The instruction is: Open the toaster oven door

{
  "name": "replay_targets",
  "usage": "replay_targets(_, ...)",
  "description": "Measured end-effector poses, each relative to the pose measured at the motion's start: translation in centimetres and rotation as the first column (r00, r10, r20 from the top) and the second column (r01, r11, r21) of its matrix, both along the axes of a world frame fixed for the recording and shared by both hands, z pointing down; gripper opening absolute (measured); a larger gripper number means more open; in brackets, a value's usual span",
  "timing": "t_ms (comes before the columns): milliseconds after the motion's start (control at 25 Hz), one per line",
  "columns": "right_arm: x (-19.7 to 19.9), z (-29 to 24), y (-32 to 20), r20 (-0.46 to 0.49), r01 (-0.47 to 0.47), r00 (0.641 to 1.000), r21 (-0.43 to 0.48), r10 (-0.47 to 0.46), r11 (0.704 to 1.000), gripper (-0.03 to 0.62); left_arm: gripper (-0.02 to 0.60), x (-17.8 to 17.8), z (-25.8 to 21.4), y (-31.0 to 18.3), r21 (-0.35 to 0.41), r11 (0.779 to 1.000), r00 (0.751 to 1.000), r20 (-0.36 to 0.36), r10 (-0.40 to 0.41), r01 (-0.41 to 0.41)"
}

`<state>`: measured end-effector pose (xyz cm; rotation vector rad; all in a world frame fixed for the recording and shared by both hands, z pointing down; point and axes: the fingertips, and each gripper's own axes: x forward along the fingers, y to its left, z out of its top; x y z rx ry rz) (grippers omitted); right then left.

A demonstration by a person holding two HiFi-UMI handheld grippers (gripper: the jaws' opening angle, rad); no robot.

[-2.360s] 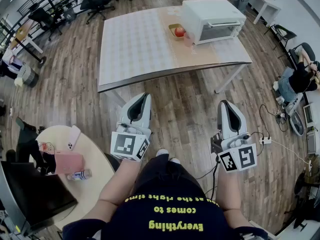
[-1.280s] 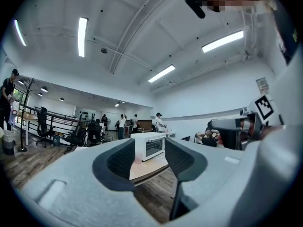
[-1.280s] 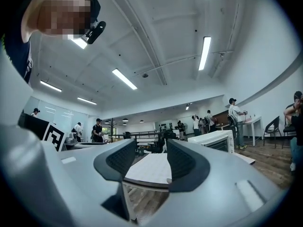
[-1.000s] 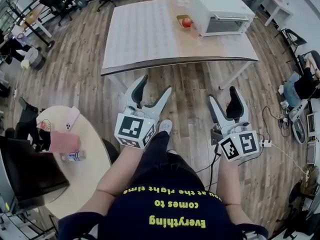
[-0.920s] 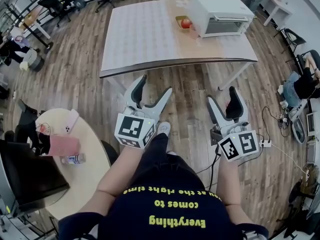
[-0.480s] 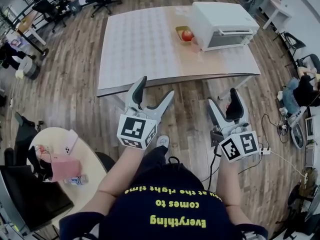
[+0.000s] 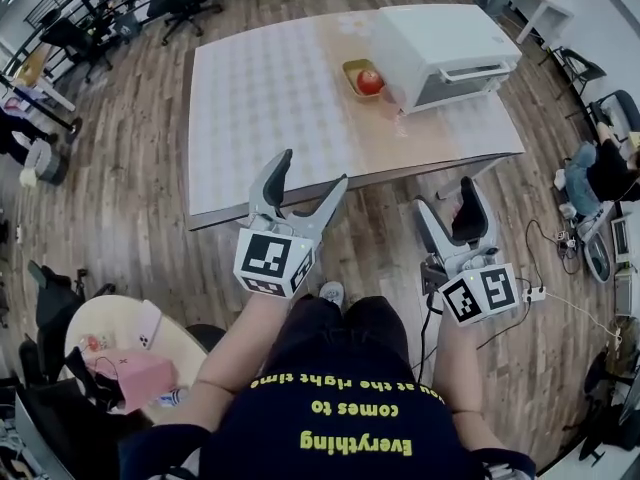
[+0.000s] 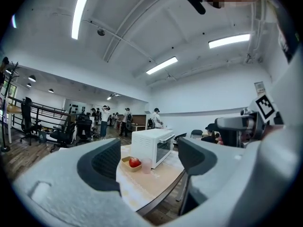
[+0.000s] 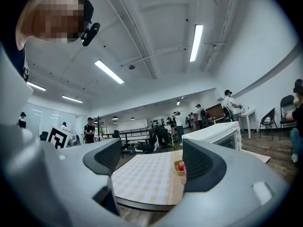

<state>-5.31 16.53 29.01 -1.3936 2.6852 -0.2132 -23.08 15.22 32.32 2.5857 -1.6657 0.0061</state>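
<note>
Evidently the approach: left gripper (image 7: 310, 173) and right gripper (image 7: 445, 198), both spread empty at lower centre, must next reach the shut toaster oven door (image 7: 455, 86), upper right.

Smooth white toaster oven (image 7: 440, 43), matt checked table cover (image 7: 270, 98), wood-plank floor (image 7: 120, 208).

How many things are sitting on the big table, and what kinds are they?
toaster oven: 1
red apple: 1
tray under the apple: 1
pink cup: 1
Total: 4
</note>
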Motion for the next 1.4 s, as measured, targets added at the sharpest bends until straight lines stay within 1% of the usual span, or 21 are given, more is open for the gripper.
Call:
replay_targets(240,0.6,0.3,-3.0,-0.006,0.004,1.0,-0.019,-0.004,1.0,0.4,0.38,0.6,1.1,-2.9,-0.035,0.999,1.0,-0.008,-0.002,0.002)
replay_targets(480,1.9,0.6,-7.3,-0.004,0.049,0.999,-0.028,-0.049,0.998,0.4,0.38,2.3,1.3,-6.5,-0.04,0.998,0.999,-0.005,-0.043,0.042)
replay_targets(600,3.4,0.2,-10.2,0.002,0.074,0.997,-0.022,-0.074,0.997,0.4,0.38,3.8,1.0,-9.0,-0.035,0.997,0.998,0.004,-0.066,0.067)
replay_targets(760,6.9,-0.3,-13.7,0.002,0.108,0.994,-0.015,-0.108,0.994,0.4,0.381,7.0,0.7,-12.4,-0.03,0.994,0.995,0.008,-0.101,0.102)
replay_targets(880,8.5,-0.1,-15.8,-0.002,0.145,0.989,-0.019,-0.145,0.989,0.4,0.38,8.8,0.6,-14.4,-0.028,0.991,0.992,0.017,-0.127,0.127)
replay_targets(1120,9.4,0.7,-18.7,0.013,0.188,0.982,-0.037,-0.188,0.981,0.401,0.382,10.3,0.5,-16.6,-0.03,0.985,0.985,0.024,-0.169,0.17)
replay_targets(1400,9.6,1.6,-21.1,0.027,0.182,0.983,-0.056,-0.181,0.982,0.402,0.382,10.9,1.2,-18.9,-0.043,0.987,0.988,0.031,-0.154,0.155)
